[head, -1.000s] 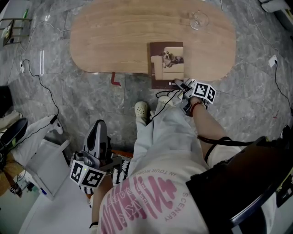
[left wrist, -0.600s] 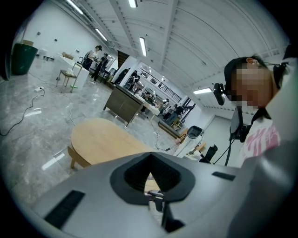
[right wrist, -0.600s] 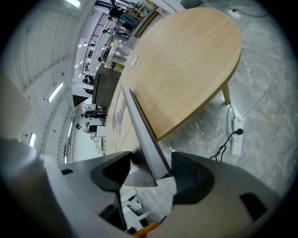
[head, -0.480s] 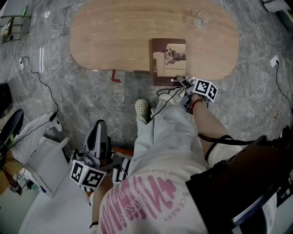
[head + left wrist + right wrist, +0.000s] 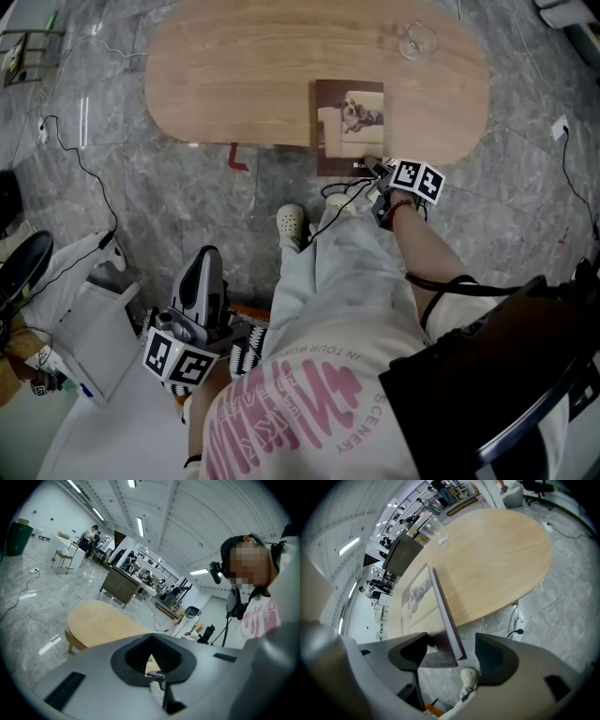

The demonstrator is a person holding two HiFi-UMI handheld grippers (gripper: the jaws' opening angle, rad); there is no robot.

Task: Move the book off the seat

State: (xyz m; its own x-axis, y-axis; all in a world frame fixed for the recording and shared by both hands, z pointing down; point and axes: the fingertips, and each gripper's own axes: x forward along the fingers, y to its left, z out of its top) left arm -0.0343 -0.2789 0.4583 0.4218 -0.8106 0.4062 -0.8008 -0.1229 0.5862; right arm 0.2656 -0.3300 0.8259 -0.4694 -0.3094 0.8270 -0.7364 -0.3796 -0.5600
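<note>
Item 1, book [image 5: 349, 122]: brown cover with a dog photograph, flat and face up on the low oval wooden table [image 5: 234, 84], toward the 6 o'clock edge of the top. Its near end overhangs that edge above the grey stone floor [image 5: 187, 197], which leaves a free corner that a jaw can pass beneath. No seat apart from this wooden top can be made out, so whether the book has reached its final place cannot be settled. Item 2, right gripper [image 5: 373, 170]: at the book's 5 o'clock corner and angled downward. Its jaws have just been opening and stand wide apart. The right gripper view shows the overhanging corner and spine between them, with neither pad pressing on the cover. This reads as a let-go, or a loosened hold ahead of a re-grip. Item 3, left gripper [image 5: 203, 258]: parked low at 7 o'clock of the head view, beside the person's leg and well apart from the table. Its jaws are drawn together on nothing, and it takes no part in the handling. Item 4, wine glass [image 5: 415, 39]: upright at the book's 1 o'clock on the same top, well apart from it, so a slide toward 12 o'clock seems safe. Item 5, white shoe [image 5: 289, 225]: on the floor at the book's 7 o'clock.
</note>
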